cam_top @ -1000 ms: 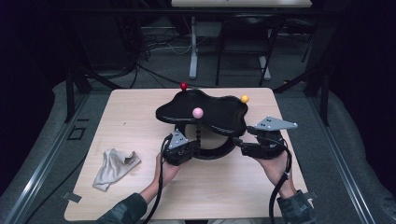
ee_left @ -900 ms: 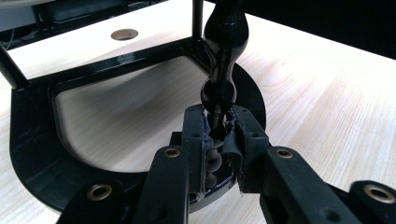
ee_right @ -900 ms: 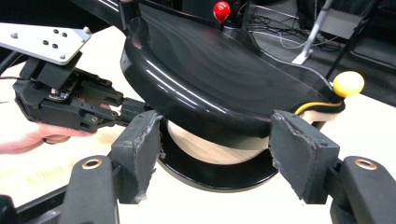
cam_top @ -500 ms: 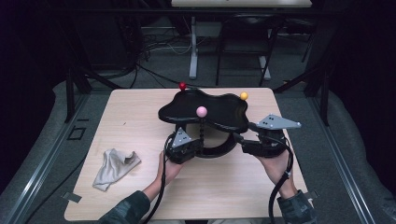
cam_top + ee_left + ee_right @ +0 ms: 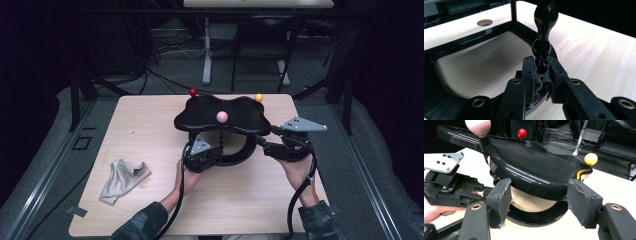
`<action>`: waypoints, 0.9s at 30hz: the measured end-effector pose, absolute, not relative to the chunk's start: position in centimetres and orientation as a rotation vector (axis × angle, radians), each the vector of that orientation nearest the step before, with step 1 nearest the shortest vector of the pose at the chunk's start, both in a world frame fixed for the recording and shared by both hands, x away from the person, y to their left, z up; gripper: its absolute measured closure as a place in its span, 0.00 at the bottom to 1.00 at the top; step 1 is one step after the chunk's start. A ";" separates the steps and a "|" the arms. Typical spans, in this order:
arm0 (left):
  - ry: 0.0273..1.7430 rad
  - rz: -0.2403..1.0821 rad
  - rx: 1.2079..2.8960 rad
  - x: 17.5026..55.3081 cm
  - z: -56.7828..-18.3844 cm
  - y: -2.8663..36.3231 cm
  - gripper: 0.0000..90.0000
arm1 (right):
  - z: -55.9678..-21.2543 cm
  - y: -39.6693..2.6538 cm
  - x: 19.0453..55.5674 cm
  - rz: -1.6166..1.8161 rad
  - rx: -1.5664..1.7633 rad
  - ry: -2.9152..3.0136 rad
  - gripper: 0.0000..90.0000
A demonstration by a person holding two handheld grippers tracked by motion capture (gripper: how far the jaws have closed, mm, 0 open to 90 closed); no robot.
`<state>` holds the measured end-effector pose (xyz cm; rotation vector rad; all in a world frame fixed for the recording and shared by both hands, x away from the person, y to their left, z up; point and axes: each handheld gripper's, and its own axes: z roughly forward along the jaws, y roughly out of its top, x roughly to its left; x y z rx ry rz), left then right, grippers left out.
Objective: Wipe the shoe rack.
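At the desk's (image 5: 150,120) centre stands a glossy black two-tier stand (image 5: 222,117), its wavy top carried on beaded posts with pink, red and yellow knobs. The desk is pale wood; a crumpled grey cloth (image 5: 121,179) lies at 8 o'clock. The left gripper (image 5: 541,75) clamps a beaded post (image 5: 541,47); the right gripper (image 5: 539,200) stands open, straddling the base rim.

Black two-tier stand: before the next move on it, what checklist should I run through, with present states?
1. Left gripper closed on the stand's beaded post: ok.
2. Right gripper gripping the black top tray: not ok; its jaws stand apart either side of the tray's rim without pressing.
3. Base ring flat on the table: cannot tell.
4. Pink, red and yellow knobs all in place: ok.
5. Grey cloth clear of the stand: ok.
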<state>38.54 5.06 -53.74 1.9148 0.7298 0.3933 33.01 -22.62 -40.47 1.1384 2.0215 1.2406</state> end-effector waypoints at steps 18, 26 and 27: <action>0.800 0.355 1.994 37.1 -51.8 10.4 0.47 | -39.4 -21.7 33.0 1.254 1.094 2.022 0.38; 0.862 0.399 1.997 35.4 -51.2 15.3 0.37 | -38.2 -20.1 33.5 1.266 1.049 2.048 0.38; 0.866 0.414 2.000 35.1 -51.1 16.0 0.36 | -38.0 -19.8 33.5 1.273 1.043 2.056 0.38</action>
